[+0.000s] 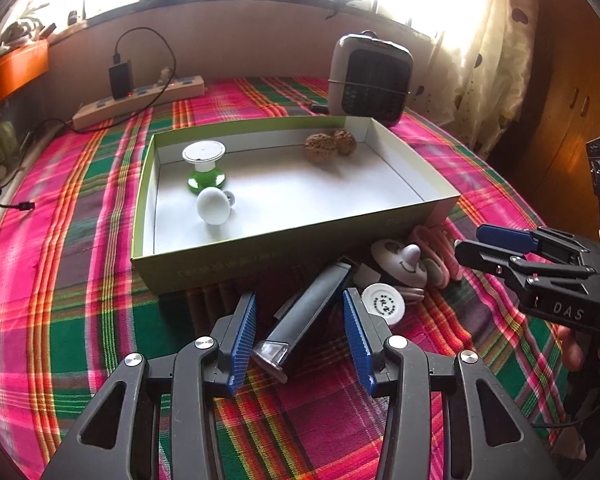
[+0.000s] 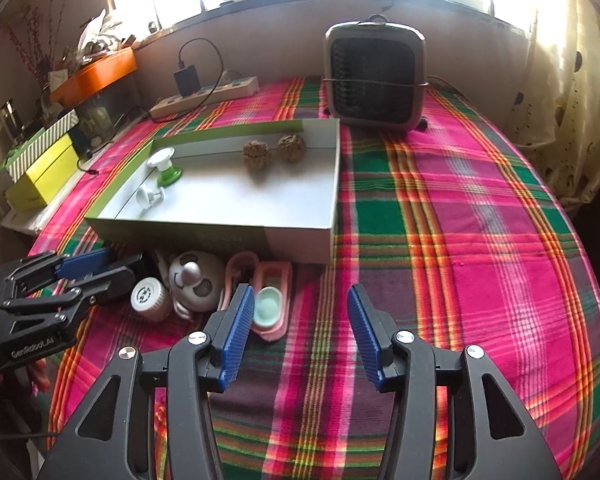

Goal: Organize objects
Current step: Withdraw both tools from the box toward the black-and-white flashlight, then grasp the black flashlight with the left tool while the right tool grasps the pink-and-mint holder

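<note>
left gripper (image 1: pixel 300 312) apart around gray tube (image 1: pixel 308 312) | right gripper (image 2: pixel 300 312) apart, empty | box (image 1: pixel 260 252) just behind toy pile

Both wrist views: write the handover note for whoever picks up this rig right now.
Left tool: open, straddling the grey tube, pads not pressing it.
Right tool: open, empty, over the cloth beside the pink case.
Done: green spool, white knob, two walnuts lie in the box.
Left: tube, white cap, panda fan, pink case, all in front of the box.
</note>
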The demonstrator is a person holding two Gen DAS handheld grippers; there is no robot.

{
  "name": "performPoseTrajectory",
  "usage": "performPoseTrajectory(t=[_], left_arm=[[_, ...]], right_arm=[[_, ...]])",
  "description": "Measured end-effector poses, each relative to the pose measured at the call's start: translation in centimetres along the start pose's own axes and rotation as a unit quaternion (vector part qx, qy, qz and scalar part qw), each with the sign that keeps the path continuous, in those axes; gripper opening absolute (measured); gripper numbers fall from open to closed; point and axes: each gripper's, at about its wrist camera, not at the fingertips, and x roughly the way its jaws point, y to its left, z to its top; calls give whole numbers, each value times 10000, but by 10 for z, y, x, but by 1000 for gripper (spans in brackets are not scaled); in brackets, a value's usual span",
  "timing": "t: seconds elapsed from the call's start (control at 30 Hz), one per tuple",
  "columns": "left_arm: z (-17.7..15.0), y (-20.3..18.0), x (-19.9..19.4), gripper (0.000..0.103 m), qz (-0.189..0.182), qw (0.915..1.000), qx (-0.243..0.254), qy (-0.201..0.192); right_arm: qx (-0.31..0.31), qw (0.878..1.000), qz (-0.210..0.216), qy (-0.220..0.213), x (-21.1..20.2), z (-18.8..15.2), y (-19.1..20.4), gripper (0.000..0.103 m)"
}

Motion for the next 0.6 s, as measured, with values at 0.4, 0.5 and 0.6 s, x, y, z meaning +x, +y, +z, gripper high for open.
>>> performPoseTrajectory(t=[0.4,0.5,0.6], left_arm=[[-1,4,3,41,27,9999,-79,80],[-1,4,5,41,44,9999,-93,107],[-1,6,5,41,52,9998,-122,117]], right_arm=[[17,9998,-205,13,-1,-3,-9,50],[21,9998,-219,19,-1,-1,-12,50],[-71,9998,-165,50,2,-1,-9,50]])
